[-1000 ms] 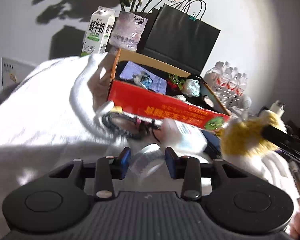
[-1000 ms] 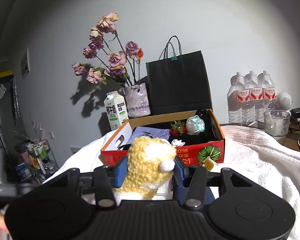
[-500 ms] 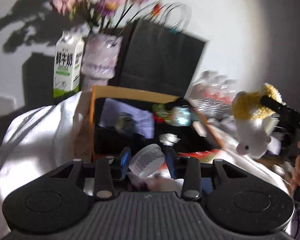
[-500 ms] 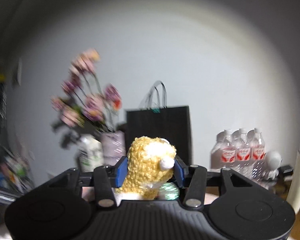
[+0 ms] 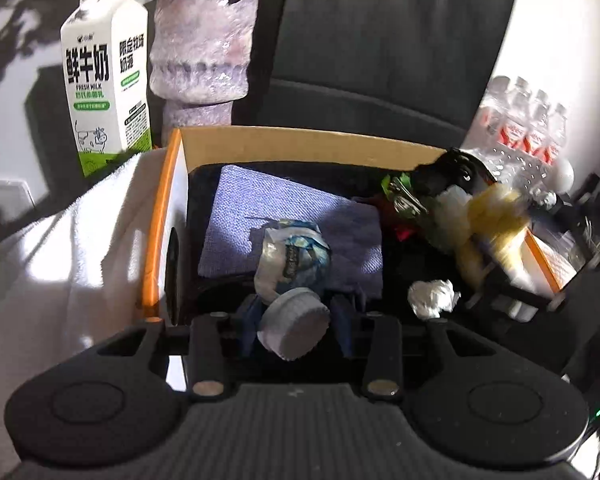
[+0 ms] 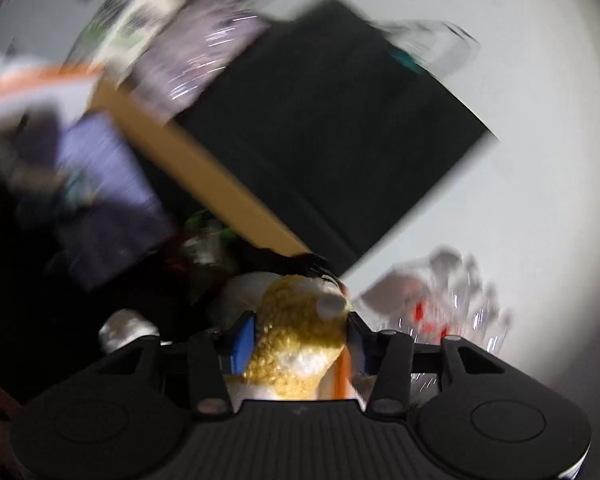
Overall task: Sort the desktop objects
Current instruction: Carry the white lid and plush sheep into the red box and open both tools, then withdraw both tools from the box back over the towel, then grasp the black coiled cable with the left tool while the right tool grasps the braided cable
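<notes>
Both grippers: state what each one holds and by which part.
Right gripper: yellow plush toy, gripped across its fuzzy body. Left gripper: small capped plastic container between opening jaws; grip uncertain.

"鲜牛奶 FRESH MILK" on milk carton (image 5: 104, 80)

One open cardboard box with orange rim (image 5: 158, 216) serves as the landmark. Inside it lie one lilac woven cloth (image 5: 284, 216), one crumpled blue-and-white wrapper (image 5: 290, 254), one ball of white crumpled paper (image 5: 434, 298) and one fuzzy yellow-and-white plush toy (image 5: 488, 220). Behind the box stand one white-and-green milk carton (image 5: 106, 76), one frosted lilac glass vase (image 5: 204, 48) and one black paper bag (image 5: 388, 48). To the box's right, at least four clear water bottles with red labels (image 5: 528, 120) show.
</notes>
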A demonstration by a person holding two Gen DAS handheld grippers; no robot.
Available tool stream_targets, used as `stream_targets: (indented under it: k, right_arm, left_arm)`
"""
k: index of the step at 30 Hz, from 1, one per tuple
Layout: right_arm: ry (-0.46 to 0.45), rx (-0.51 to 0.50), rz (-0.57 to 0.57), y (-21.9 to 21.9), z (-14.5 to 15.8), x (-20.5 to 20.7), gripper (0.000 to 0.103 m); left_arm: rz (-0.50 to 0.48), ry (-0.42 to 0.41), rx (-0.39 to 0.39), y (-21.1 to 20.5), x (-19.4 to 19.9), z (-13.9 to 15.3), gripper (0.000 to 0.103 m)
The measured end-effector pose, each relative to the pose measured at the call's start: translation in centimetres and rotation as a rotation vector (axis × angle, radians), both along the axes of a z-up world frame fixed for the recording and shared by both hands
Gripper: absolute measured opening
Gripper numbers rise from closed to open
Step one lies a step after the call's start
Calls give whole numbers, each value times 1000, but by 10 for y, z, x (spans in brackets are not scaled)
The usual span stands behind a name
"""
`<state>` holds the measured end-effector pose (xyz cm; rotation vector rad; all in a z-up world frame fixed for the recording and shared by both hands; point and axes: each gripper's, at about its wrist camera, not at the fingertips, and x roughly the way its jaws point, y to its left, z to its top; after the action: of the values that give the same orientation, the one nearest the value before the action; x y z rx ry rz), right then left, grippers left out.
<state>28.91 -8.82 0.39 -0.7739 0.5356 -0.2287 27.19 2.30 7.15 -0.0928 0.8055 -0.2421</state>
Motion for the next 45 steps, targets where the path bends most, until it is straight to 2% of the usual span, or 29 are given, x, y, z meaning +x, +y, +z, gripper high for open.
stream_targets:
  k: [1, 2, 3, 5, 9, 12, 17, 22, 27, 30, 34, 36, 38, 40, 42, 45]
  right_arm:
    - [15, -11, 10, 8, -7, 3, 48]
    - [15, 8, 6, 12, -8, 5, 58]
    - [20, 59, 9, 12, -4, 6, 73]
    - [61, 216, 41, 2, 10, 5, 82]
    - [86, 543, 60, -33, 53, -10, 83]
    - [49, 728, 59, -61, 87, -30, 83]
    - [-46, 824, 51, -85, 119, -84, 83]
    - [-130, 971, 100, -102, 115, -173, 87]
    - [-127, 1007, 63, -88, 74, -251, 88]
    - [-106, 980, 18, -73, 46, -289, 88]
    - [-38, 971, -21, -61, 18, -335, 88]
    - [-1, 984, -10, -59, 12, -352, 88]
    - [14, 988, -2, -58, 11, -369, 88]
    - [-9, 979, 4, -57, 14, -383, 88]
    - [-38, 970, 17, -57, 21, -392, 88]
    - [-64, 972, 27, -60, 27, -391, 88]
  left_arm:
    - [6, -1, -15, 3, 2, 0, 53]
    - [18, -6, -28, 7, 1, 1, 60]
    - [27, -14, -35, 9, 0, 3, 63]
    - [26, -37, -39, 16, -6, 10, 71]
    - [36, -75, -29, 23, -15, 30, 78]
    - [56, -89, -44, 28, -25, 44, 79]
    - [97, -93, -35, 31, -64, 57, 79]
    - [64, -179, -127, 34, -148, 55, 88]
    - [73, -203, -156, 29, -234, 29, 90]
    - [74, -195, -153, 23, -285, 12, 91]
    - [11, -107, -186, 21, -337, -3, 91]
    - [7, -73, -179, 23, -355, -5, 91]
    - [31, -62, -137, 26, -372, -5, 91]
    - [69, -78, -101, 30, -384, -2, 91]
    - [84, -109, -98, 34, -388, 1, 93]
    - [114, -123, -82, 35, -380, -1, 94]
